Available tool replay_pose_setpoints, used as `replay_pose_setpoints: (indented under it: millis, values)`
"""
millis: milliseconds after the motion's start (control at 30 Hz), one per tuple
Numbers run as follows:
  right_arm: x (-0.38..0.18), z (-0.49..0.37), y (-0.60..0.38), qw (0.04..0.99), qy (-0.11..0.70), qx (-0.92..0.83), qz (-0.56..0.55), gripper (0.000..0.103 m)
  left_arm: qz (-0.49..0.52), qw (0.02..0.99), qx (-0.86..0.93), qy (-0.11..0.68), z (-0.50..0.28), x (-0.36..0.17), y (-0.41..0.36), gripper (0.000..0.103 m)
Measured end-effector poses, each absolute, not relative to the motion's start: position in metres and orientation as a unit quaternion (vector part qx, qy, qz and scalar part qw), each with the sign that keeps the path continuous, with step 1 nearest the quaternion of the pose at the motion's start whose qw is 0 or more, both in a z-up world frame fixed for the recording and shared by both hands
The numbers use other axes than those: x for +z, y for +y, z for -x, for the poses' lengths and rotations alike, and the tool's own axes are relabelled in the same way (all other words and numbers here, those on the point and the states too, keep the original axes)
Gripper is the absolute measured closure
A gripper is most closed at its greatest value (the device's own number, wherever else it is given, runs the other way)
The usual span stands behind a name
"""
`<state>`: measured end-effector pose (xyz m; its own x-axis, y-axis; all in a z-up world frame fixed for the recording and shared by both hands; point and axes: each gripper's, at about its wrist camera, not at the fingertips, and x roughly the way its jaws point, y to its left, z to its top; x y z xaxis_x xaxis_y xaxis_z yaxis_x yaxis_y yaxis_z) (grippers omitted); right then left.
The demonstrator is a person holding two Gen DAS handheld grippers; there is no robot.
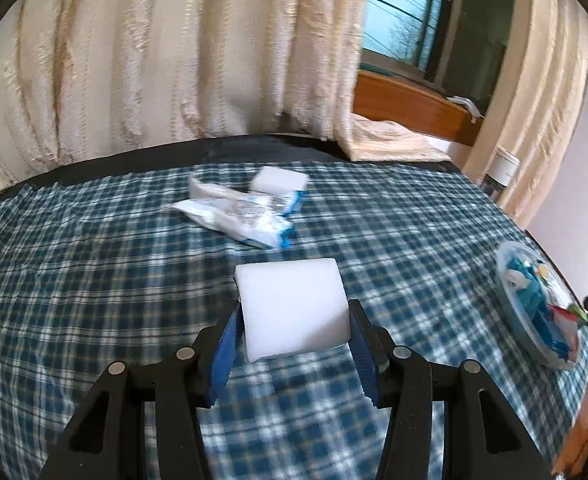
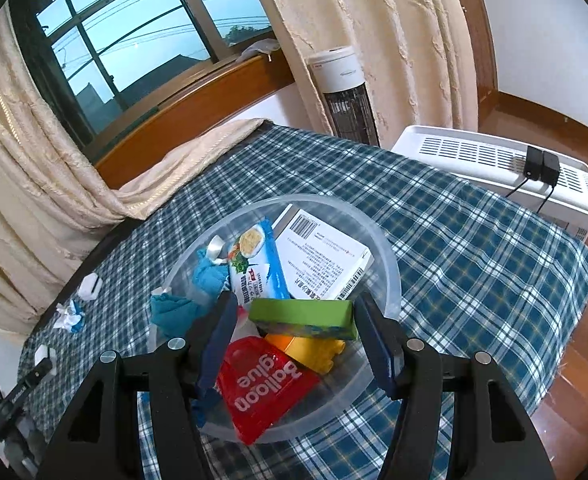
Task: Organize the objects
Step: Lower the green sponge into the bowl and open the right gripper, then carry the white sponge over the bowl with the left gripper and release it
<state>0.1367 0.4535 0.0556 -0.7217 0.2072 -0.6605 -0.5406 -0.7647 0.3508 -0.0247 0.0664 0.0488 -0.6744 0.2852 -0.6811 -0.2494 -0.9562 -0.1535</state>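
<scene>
White sponge block [image 1: 294, 308] pinched in left tongs [image 1: 294, 322], held above the plaid worktop [image 1: 93, 300]. Right tongs [image 2: 294, 316] clamp a green box [image 2: 304, 318] over the clear bowl [image 2: 386, 248] of packets. Second block [image 1: 279, 180] and wrappers [image 1: 245, 218] lie farther back.

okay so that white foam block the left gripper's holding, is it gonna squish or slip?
The white foam block looks like soft sponge, so it probably dents slightly under the left gripper. It likely weighs little. Its matte faces should resist slipping, and its flat sides won't roll.
</scene>
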Motion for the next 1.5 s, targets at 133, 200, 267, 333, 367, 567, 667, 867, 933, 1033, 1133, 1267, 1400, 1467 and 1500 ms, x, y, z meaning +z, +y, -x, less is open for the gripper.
replay_pose_setpoints:
  millis: [133, 200, 267, 333, 367, 567, 667, 867, 933, 1033, 1133, 1267, 1400, 1467, 1500]
  values:
    - [0.055, -0.139, 0.455, 0.199, 0.279, 0.888, 0.305, 0.041, 0.372, 0.167, 0.913, -0.017, 0.016, 0.056, 0.088, 0.048]
    - [0.055, -0.140, 0.455, 0.194, 0.280, 0.890, 0.304, 0.041, 0.370, 0.183, 0.911, -0.013, 0.011, 0.059, 0.101, 0.048]
    - [0.055, -0.141, 0.455, 0.189, 0.282, 0.890, 0.303, 0.041, 0.369, 0.194, 0.909, -0.009, 0.008, 0.063, 0.112, 0.048]
    - [0.054, -0.141, 0.456, 0.183, 0.286, 0.891, 0.302, 0.041, 0.367, 0.209, 0.906, -0.001, 0.003, 0.065, 0.127, 0.048]
    - [0.054, -0.141, 0.456, 0.180, 0.287, 0.891, 0.302, 0.041, 0.367, 0.214, 0.905, 0.001, 0.003, 0.066, 0.132, 0.048]
    - [0.051, -0.140, 0.459, 0.167, 0.291, 0.893, 0.300, 0.041, 0.367, 0.247, 0.896, 0.014, -0.006, 0.072, 0.167, 0.048]
    - [0.049, -0.141, 0.464, 0.166, 0.295, 0.893, 0.297, 0.041, 0.368, 0.261, 0.892, 0.018, -0.008, 0.075, 0.182, 0.048]
    - [0.048, -0.146, 0.473, 0.179, 0.286, 0.896, 0.290, 0.041, 0.373, 0.287, 0.882, 0.028, -0.010, 0.075, 0.214, 0.048]
    - [0.048, -0.146, 0.475, 0.178, 0.286, 0.896, 0.289, 0.041, 0.375, 0.295, 0.878, 0.034, -0.011, 0.074, 0.226, 0.048]
    - [0.049, -0.145, 0.477, 0.178, 0.278, 0.899, 0.287, 0.041, 0.377, 0.306, 0.873, 0.043, -0.012, 0.072, 0.243, 0.048]
    - [0.050, -0.145, 0.479, 0.178, 0.271, 0.903, 0.284, 0.041, 0.379, 0.317, 0.868, 0.049, -0.013, 0.071, 0.257, 0.048]
    - [0.051, -0.143, 0.481, 0.177, 0.264, 0.906, 0.280, 0.041, 0.380, 0.330, 0.862, 0.057, -0.014, 0.071, 0.276, 0.048]
    - [0.051, -0.143, 0.485, 0.176, 0.259, 0.909, 0.276, 0.041, 0.379, 0.344, 0.856, 0.068, -0.015, 0.072, 0.295, 0.048]
    - [0.051, -0.142, 0.487, 0.175, 0.261, 0.909, 0.275, 0.041, 0.380, 0.351, 0.853, 0.072, -0.016, 0.071, 0.304, 0.047]
    - [0.051, -0.142, 0.488, 0.175, 0.261, 0.909, 0.275, 0.041, 0.381, 0.353, 0.851, 0.074, -0.016, 0.071, 0.308, 0.047]
